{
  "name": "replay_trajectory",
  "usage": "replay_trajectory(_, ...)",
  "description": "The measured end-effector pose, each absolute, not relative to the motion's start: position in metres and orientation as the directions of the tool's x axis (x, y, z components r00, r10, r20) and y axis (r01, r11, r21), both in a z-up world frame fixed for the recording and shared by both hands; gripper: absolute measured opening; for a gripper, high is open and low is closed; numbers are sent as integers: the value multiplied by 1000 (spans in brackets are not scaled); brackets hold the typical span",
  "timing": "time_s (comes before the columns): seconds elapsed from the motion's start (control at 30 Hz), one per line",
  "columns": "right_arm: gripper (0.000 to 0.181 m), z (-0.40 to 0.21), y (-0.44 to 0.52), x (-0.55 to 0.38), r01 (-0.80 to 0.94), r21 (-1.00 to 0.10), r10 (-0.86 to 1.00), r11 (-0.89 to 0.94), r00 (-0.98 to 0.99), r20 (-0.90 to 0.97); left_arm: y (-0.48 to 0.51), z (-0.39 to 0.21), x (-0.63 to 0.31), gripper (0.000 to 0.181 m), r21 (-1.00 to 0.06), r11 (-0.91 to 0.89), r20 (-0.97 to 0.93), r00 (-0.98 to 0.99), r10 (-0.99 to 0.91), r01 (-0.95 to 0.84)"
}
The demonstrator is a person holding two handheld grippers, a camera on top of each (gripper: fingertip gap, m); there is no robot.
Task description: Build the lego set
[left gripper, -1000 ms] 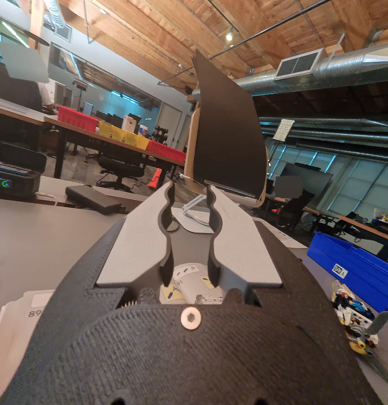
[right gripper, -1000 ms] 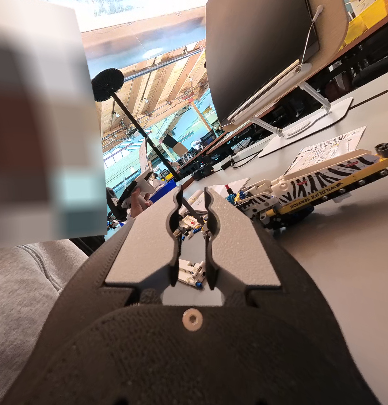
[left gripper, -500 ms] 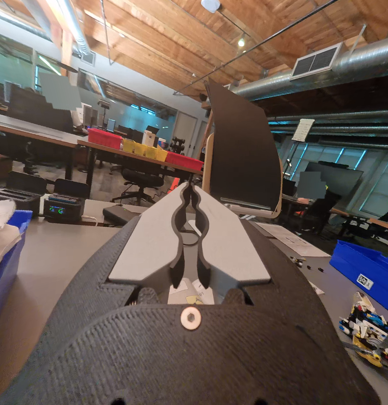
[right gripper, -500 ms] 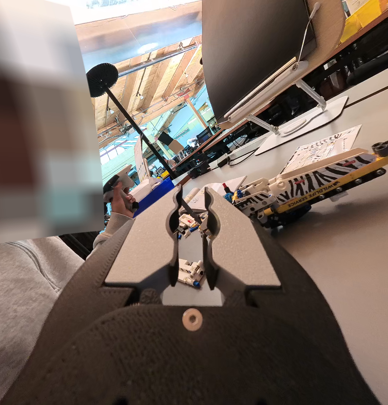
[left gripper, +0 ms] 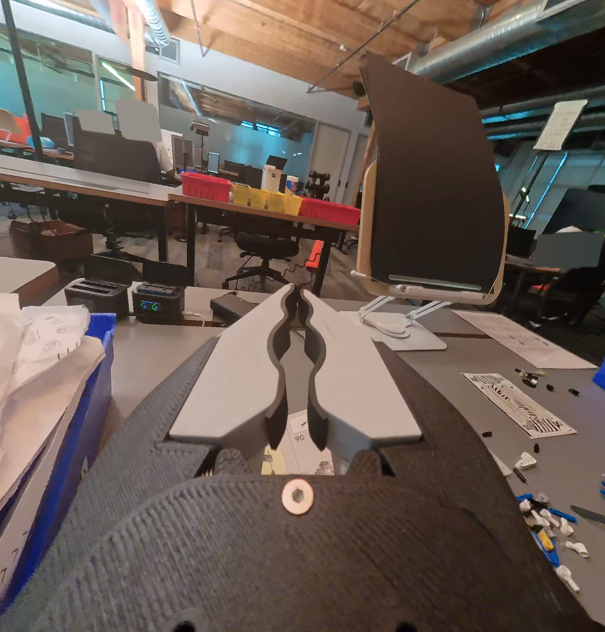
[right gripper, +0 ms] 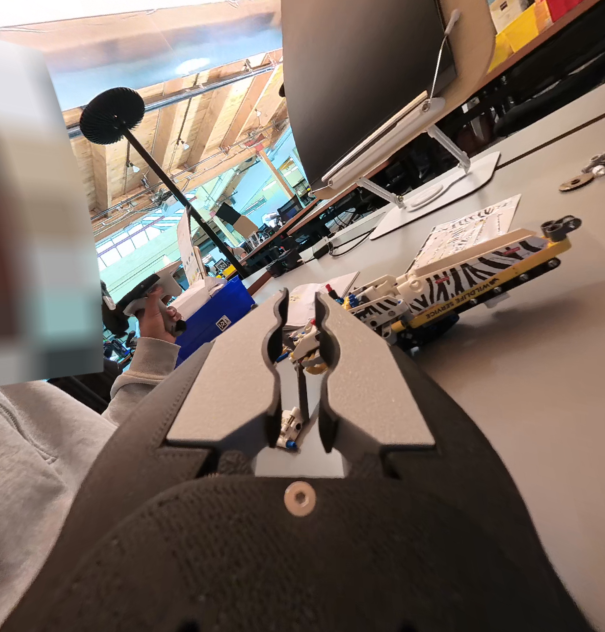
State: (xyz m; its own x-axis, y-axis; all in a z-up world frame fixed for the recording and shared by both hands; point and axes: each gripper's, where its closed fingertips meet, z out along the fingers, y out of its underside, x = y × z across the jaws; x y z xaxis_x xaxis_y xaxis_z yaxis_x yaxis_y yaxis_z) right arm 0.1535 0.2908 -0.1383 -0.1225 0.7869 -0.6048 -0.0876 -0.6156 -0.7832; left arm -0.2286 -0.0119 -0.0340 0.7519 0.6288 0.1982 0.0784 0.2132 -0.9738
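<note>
A zebra-striped white and yellow lego vehicle (right gripper: 465,287) lies on the grey table (right gripper: 533,393), ahead and to the right of my right gripper (right gripper: 300,297). That gripper is open by a narrow gap and held low over the table. Through the gap I see a small white and yellow sub-assembly (right gripper: 308,343) with a dark blade, and a small white piece (right gripper: 289,427), both on the table. My left gripper (left gripper: 297,291) is shut and empty, above an instruction booklet (left gripper: 299,441). Loose lego pieces (left gripper: 547,519) lie to its right. A hand holds the left gripper in the right wrist view (right gripper: 150,297).
A blue bin (left gripper: 85,410) with paper bags stands left of the left gripper, and it also shows in the right wrist view (right gripper: 219,318). A dark screen on a stand (left gripper: 431,205) stands at the back. A sticker sheet (left gripper: 520,407) and small dark parts (left gripper: 530,374) lie at the right. Across from one pair of fingers to the other is roughly 50 cm. About 12 cm separates my right fingertips from the small white piece (right gripper: 289,427).
My left gripper has closed from open to shut and has pulled back and to the left, so the blue bin now shows. My right gripper has shifted slightly towards the small sub-assembly.
</note>
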Motion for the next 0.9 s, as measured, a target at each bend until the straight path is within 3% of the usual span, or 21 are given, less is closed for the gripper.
replay_trajectory(0.03, 13, -139, 291, 153, -86, -784, 787, -615, -119, -605, -11, -34, -228, 0, -975, 206, 193, 754, 628, 79)
replay_trajectory(0.3, 11, -145, 294, 149, -66, -819, 821, -570, -18, -570, -28, -31, -235, 0, -973, 215, 210, 714, 668, 85)
replay_trajectory(0.57, 7, -152, 288, 141, -4, -884, 881, -468, 75, -467, -19, -17, -218, 0, -960, 259, 244, 771, 588, 107)
replay_trajectory(0.77, 4, -155, 237, 114, 115, -957, 963, -266, 72, -259, -5, -14, -205, 0, -967, 227, 226, 810, 542, 118)
replay_trajectory(0.9, 10, -128, 195, 97, 62, -997, 999, -47, 15, -46, 2, -11, -199, 0, -964, 234, 235, 826, 512, 129)
